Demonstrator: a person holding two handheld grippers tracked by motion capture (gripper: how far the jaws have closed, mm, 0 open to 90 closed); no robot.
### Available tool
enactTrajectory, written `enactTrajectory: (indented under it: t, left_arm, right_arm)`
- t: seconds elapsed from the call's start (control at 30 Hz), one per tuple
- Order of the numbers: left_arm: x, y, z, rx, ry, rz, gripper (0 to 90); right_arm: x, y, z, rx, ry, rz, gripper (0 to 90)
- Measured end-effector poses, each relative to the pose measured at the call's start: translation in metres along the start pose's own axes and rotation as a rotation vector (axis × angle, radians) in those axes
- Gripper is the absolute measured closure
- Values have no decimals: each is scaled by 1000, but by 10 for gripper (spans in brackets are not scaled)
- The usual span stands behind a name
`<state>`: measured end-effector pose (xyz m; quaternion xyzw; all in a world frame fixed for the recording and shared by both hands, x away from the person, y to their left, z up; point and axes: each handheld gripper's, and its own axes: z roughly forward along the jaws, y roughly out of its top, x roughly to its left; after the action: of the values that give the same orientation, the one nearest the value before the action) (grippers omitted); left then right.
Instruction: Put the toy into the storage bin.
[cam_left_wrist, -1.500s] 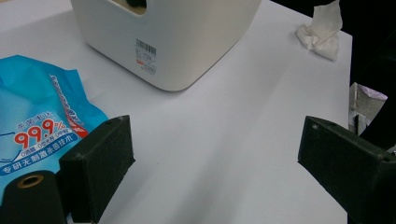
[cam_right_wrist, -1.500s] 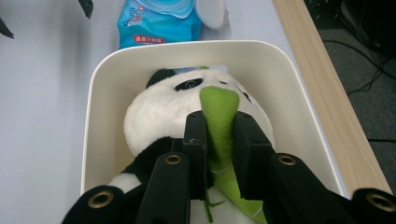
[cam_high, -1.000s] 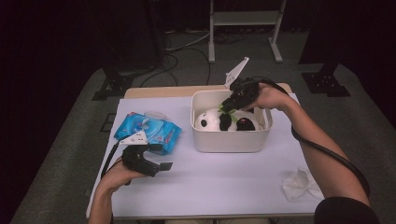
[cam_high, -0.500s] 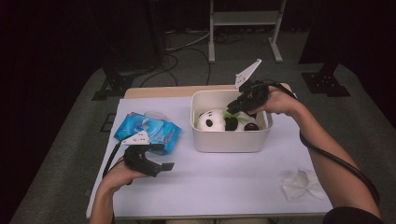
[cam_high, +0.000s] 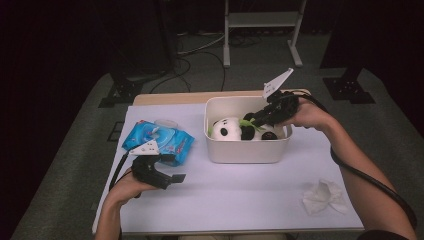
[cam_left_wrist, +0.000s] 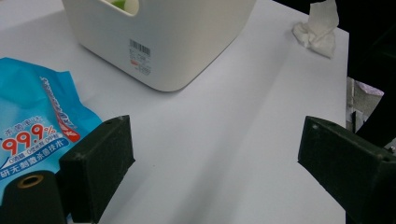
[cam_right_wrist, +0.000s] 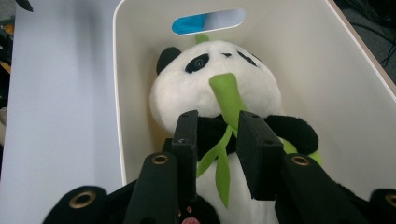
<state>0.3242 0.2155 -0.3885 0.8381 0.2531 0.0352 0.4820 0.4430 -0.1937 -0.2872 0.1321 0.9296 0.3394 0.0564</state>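
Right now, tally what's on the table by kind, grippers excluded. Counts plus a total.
Plush panda (lying inside the bin): 1
White storage bin: 1
Blue wet-wipe pack: 1
Crumpled white tissue: 1
Total: 4

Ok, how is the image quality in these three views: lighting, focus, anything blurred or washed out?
High view: the white table is brightly lit, the room around it nearly black, and the picture is soft. Left gripper view: the bin and wipes pack are sharp, while the close jaws are slightly soft. Right gripper view: the plush panda is evenly lit and crisp, with the bottom edge blurred.
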Motion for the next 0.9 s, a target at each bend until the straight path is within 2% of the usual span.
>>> enactTrajectory:
  t: [0.43, 0.9]
  left_arm:
    - [-2, 1, 4, 5, -9, 4, 97]
    - [-6, 0, 6, 8, -12, 7, 97]
  right_arm:
    - [8, -25, -15, -30, -26, 38, 604]
    - [19, -50, -37, -88, -55, 78, 577]
